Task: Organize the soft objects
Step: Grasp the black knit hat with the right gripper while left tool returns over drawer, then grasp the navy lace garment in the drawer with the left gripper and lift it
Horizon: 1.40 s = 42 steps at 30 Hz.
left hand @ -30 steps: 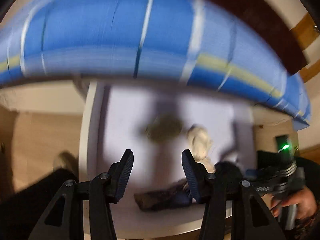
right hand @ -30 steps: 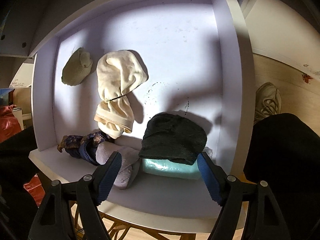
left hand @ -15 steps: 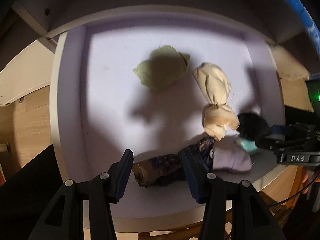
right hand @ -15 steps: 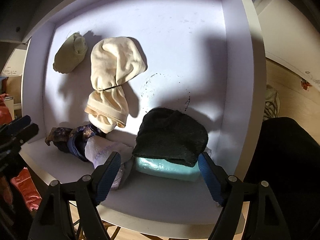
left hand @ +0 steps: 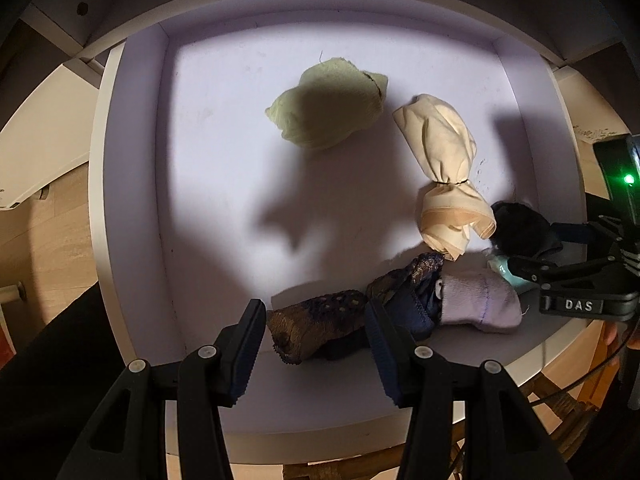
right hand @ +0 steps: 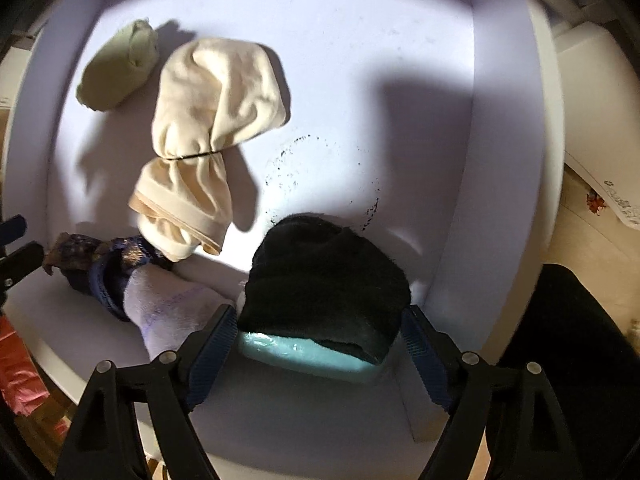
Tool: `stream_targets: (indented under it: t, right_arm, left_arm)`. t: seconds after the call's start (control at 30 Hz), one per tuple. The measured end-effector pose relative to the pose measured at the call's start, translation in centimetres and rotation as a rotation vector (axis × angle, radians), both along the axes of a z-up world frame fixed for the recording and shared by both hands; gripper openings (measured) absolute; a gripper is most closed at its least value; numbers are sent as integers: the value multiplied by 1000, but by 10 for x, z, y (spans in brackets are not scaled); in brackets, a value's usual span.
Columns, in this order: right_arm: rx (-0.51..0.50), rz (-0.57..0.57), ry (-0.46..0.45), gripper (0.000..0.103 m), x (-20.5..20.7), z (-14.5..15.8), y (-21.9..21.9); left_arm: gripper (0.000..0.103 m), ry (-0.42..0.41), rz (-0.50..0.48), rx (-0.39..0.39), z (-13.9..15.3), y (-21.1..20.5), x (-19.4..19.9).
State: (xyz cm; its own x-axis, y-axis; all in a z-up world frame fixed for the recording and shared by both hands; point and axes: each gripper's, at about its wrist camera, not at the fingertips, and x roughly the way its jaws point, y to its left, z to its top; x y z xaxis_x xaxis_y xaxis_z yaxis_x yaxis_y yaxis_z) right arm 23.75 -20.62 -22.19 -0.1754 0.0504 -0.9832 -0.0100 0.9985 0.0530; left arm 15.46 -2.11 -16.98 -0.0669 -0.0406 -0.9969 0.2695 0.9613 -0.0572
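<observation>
Dark, seemingly knitted cap (right hand: 326, 276)

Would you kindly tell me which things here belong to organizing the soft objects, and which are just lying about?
Job:
green bundle
cream bundle
patterned sock
white sock
black knit piece
teal packet
tray

Lying about:
red bag

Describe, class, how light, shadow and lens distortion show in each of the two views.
Left wrist view: a bright pool lights the white tray, a gripper-shaped shadow covers the green bundle, and fisheye bends the rim. Right wrist view: hard light falls on the cream bundle, the black hat stays dark, and the corners vignette.
</observation>
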Motion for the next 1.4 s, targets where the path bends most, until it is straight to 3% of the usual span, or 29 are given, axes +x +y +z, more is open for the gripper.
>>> stream_targets:
  t: [0.27,0.67,1.1,1.4]
  right_arm:
    - [-25,-15,8,79,4,-11,-5]
    - [11,-27,-36,70,7,-5,-12]
    - [39,-44,-99,68,7,34,-13]
    - [50,-44,-116,68,5,44,-14]
  left_arm:
    - [52,15,-5,11,-4,-4,1]
    - [52,20,-9,27,-11,-7,0]
    - [52,48,-31,47,-26,-14,-2]
    - [52,63,-34,62,-36,-16,-4]
